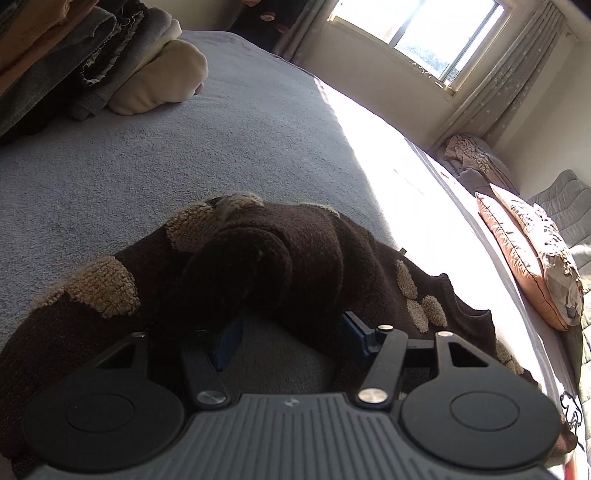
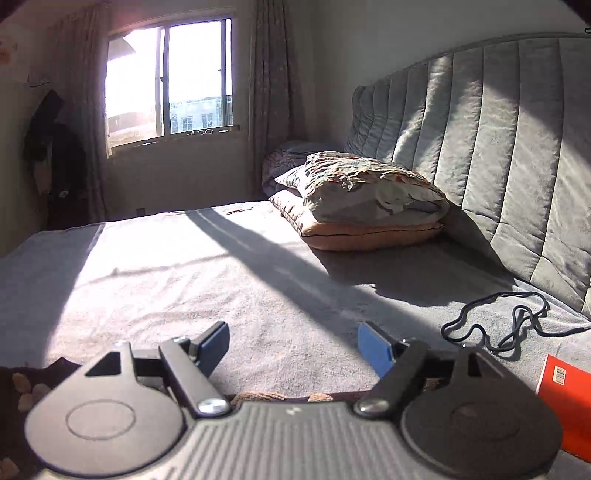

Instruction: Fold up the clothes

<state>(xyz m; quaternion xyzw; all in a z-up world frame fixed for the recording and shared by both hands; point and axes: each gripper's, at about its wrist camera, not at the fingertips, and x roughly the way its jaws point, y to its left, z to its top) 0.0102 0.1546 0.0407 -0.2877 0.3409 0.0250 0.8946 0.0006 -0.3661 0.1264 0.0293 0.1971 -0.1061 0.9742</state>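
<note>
The thick, soft brown sweater (image 1: 295, 266) is lying bunched on the bed (image 1: 147, 166), sagging over the left tool (image 1: 291, 332); both tools, right tool (image 2: 293, 345) included, are gaping open. Probably floppy; pinching a hem edge looks best.

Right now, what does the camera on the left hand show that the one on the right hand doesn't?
Only the left view shows the bulk of the brown sweater, bunched over the open left gripper, and the stack of folded clothes. Only the right view shows the black cord, the red booklet and the grey headboard, with the open right gripper holding nothing. Both show the grey bedspread, the window and the pillows.
</note>
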